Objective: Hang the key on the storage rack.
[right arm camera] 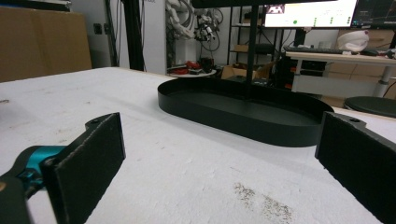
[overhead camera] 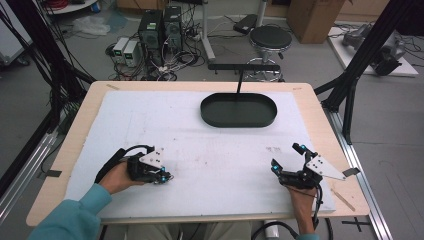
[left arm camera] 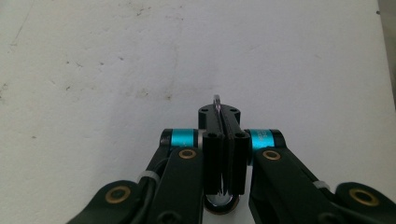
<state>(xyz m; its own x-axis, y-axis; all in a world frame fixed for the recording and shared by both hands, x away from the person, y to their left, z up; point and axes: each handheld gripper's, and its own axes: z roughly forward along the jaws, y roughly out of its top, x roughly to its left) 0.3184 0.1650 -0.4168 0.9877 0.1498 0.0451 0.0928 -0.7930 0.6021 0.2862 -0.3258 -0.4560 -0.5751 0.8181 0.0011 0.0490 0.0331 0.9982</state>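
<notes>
While hanging low over the white pad near the front left of the desk, pinching hard with the left claw, jaws pressed almost flat together. Looking along that claw in the left gripper view, clamping a thin silvery metal piece edge-on between the two black pads, with a sliver poking out past the tips and a rounded, shiny part showing lower down by the jaw roots. Not telling exactly what kind of piece, it being so thin and mostly hidden. Pointing down at bare, lightly speckled pad. Wrapping the left hand round the claw's body, with the teal sleeve trailing off to the bottom edge of the high view.

Holding the right claw over the front right part of the pad, well apart from the left one, jaws spread wide and gripping nothing. Grasping it from below with the right hand, cable looping off past the desk's front edge. Looking along this claw in the right gripper view, facing the black oval tray low and level with the pad, one dark pad standing far out at each side. Resting toward the far middle of the pad in the high view, that tray, well apart from both claws.

Standing on the floor beyond the desk, a round stool and two computer towers.
</notes>
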